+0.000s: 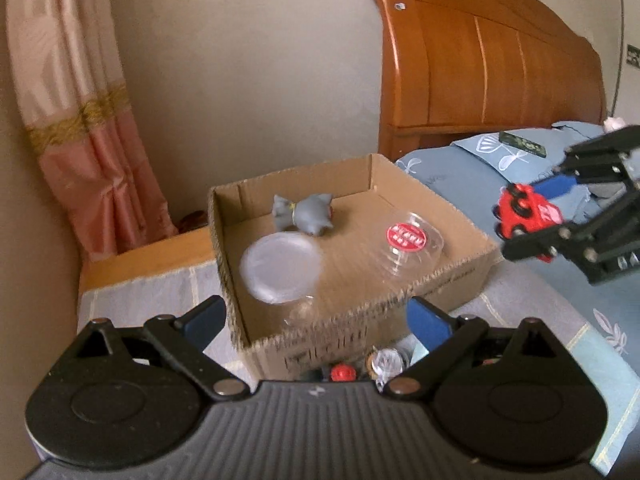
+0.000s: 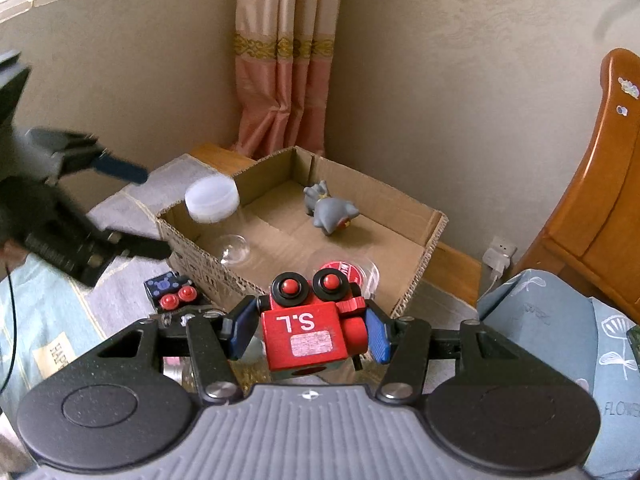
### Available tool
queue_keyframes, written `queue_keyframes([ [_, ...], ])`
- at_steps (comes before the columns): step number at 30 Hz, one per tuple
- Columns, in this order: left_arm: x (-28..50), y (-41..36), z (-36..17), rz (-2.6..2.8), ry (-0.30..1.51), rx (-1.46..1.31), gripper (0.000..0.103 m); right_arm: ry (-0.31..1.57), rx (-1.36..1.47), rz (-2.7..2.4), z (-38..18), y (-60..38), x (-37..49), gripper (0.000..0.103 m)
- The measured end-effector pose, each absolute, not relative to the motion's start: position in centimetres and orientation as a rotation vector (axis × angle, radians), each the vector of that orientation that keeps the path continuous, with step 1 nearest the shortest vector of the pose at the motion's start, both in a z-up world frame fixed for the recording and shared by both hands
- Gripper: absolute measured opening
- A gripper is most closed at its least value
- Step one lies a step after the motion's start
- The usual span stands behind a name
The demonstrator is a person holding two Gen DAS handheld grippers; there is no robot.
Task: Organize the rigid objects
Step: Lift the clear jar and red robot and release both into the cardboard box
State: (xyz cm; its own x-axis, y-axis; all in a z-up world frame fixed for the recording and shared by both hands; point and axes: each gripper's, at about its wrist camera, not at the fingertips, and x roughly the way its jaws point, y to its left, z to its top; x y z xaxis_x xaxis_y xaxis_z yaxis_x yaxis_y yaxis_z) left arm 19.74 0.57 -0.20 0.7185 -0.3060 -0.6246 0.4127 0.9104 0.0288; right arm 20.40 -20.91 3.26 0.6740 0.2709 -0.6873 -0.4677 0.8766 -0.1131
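right gripper (image 2: 306, 334) clamps red toy car (image 2: 310, 328); left gripper (image 1: 316, 320) wide, empty.

Black linkage tongs (image 2: 310, 330), blue pads (image 2: 378, 334), silver pivot screws.

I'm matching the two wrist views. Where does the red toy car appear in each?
Left wrist view: the red toy car is at the right edge, held in the right hand-held gripper.
Right wrist view: it is at bottom centre, clamped between the blue pads.
Shared landmark: the grey cat figure in the cardboard box.
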Motion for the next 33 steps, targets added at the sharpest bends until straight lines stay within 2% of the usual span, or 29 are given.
queue_keyframes([
  [13,17.0,2.2,-2.8,-0.271,0.661,0.089,0.097,0.731,-0.248,0.432,3.7,-18.0,25.4,0.061],
  [25,16.5,2.5,-4.6,-0.231,0.655,0.148,0.097,0.767,-0.216,0.398,3.1,-14.8,32.4,0.061],
  [26,16.6,2.6,-4.7,-0.232,0.655,0.148,0.097,0.766,-0.206,0.394,3.0,-14.6,32.9,0.066],
  [27,16.5,2.7,-4.8,-0.234,0.656,0.145,0.097,0.769,-0.195,0.395,2.9,-14.5,33.3,0.077],
  [29,16.6,2.9,-4.9,-0.235,0.657,0.136,0.097,0.763,-0.177,0.386,2.8,-14.2,33.8,0.085],
  [33,16.9,3.2,-5.1,-0.232,0.659,0.13,0.097,0.769,-0.19,0.37,2.4,-13.8,33.9,0.094],
])
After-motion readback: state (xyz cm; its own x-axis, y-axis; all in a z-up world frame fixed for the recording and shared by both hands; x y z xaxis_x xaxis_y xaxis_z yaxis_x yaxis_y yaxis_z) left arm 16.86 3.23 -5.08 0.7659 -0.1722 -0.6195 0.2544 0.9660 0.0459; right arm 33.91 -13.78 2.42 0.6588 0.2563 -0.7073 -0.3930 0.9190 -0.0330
